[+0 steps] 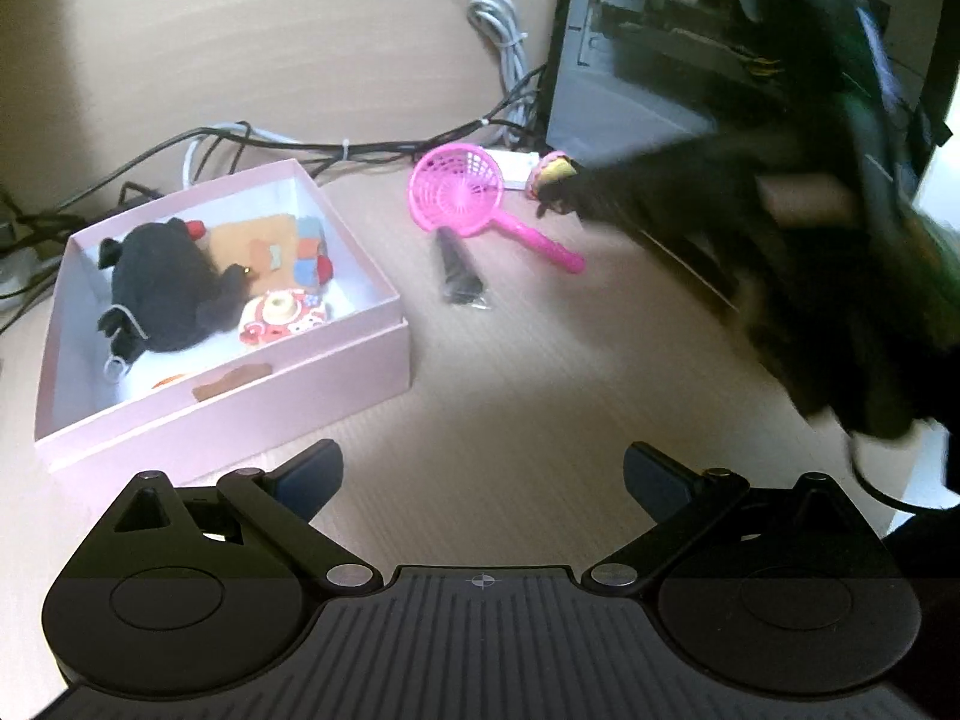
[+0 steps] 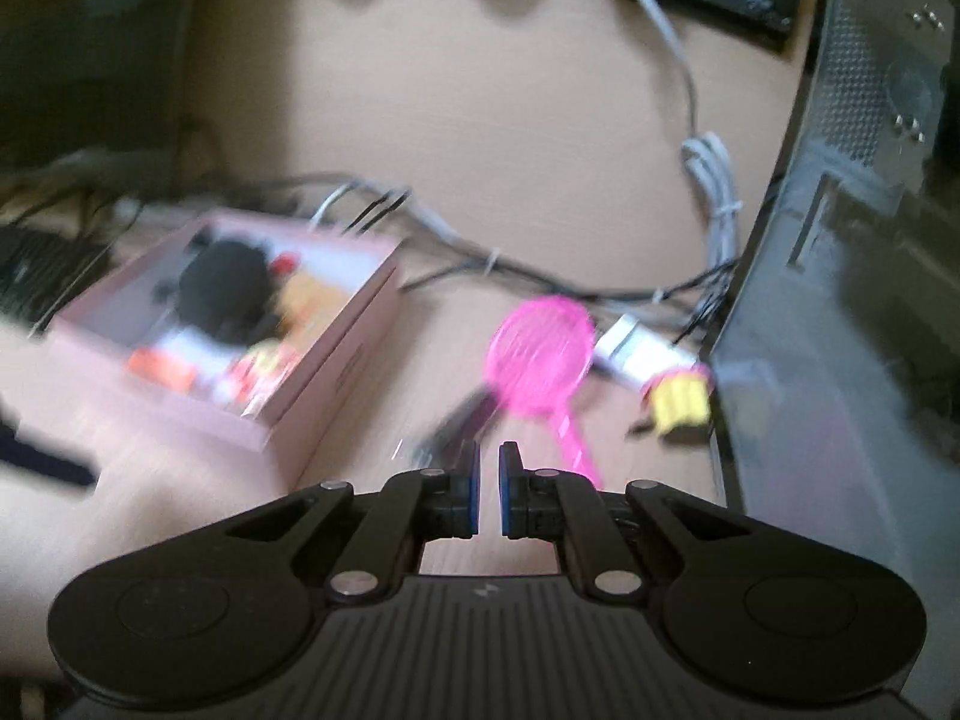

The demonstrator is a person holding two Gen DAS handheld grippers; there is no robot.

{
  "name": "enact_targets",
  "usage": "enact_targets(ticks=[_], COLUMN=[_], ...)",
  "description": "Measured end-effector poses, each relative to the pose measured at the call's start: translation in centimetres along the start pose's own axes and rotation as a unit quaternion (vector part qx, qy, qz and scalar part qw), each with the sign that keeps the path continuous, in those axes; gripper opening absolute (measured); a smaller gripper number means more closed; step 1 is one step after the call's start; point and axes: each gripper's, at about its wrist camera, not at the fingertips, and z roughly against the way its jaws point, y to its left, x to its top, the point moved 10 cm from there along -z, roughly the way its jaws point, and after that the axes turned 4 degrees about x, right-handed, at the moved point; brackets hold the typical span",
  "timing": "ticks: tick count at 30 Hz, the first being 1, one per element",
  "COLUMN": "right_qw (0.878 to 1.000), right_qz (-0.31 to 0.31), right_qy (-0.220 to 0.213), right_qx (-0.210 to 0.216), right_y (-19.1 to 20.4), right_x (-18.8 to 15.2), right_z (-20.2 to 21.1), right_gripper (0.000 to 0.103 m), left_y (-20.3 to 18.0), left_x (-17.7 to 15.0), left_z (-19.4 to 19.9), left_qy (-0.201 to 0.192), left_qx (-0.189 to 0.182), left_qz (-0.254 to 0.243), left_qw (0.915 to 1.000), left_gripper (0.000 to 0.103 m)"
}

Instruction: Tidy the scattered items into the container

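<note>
The left gripper (image 1: 483,468) hangs low over the wooden table (image 1: 540,396), its fingers spread wide with nothing between them, pointing toward the gap between the box and the loose items. The right gripper (image 2: 489,492) has its blue-padded fingers drawn close, only a narrow slit between them, and nothing is held there; its view is smeared by motion blur. In the left wrist view it shows as a dark blurred mass (image 1: 750,228) reaching in from the right toward the far items.

Just beyond the left fingers sits the pink box (image 1: 336,372), open at the top. Inside lie a black plush toy (image 1: 162,294), an orange felt piece (image 1: 258,240) and a small red-and-white toy (image 1: 282,315).

To the right of the box, apart from it, lies a black packet (image 1: 459,270). Just behind it rests a pink toy strainer (image 1: 456,189), its handle angled toward the right. Farther right, near the computer case (image 1: 630,78), sits a small yellow-and-pink toy (image 1: 549,171). Cables (image 1: 336,147) run along the back.
</note>
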Motion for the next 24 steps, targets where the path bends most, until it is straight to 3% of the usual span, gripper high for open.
enact_targets(ticks=[3,8,9,12,14,18,24], right_qw=[1.0,1.0,1.0,0.998,0.997,0.996,0.992], right_qz=[0.002,-0.016,-0.021,-0.056,-0.068,-0.063,-0.085], right_qy=[0.009,-0.016,-0.019,-0.021,-0.026,-0.037,-0.017], right_qx=[0.007,-0.001,-0.004,-0.01,-0.015,-0.051,-0.095], right_y=[0.7,-0.1,-0.5,-1.7,-2.3,-3.4,-6.1], right_x=[-1.4,-1.1,-1.0,-0.5,0.0,1.9,4.8], right_z=[1.0,2.2,2.2,1.2,0.2,-3.0,-10.4], right_gripper=[0.006,0.007,0.01,0.039,0.047,0.076,0.092], left_y=[0.0,-0.3,-0.3,-0.5,-0.5,-0.1,1.4], left_x=[-0.7,-1.6,-1.8,-2.5,-2.8,-3.5,-4.8], left_z=[0.5,1.9,2.1,2.6,3.0,3.8,4.9], left_qy=[0.001,-0.008,-0.007,-0.002,0.0,0.005,0.023], left_qx=[0.008,0.019,0.022,0.03,0.037,0.056,0.089], left_qz=[0.012,0.023,0.027,0.032,0.031,0.036,0.052], left_qw=[0.9999,0.9995,0.9994,0.9991,0.9988,0.9978,0.9944], left_gripper=[0.102,0.102,0.102,0.102,0.102,0.102,0.103])
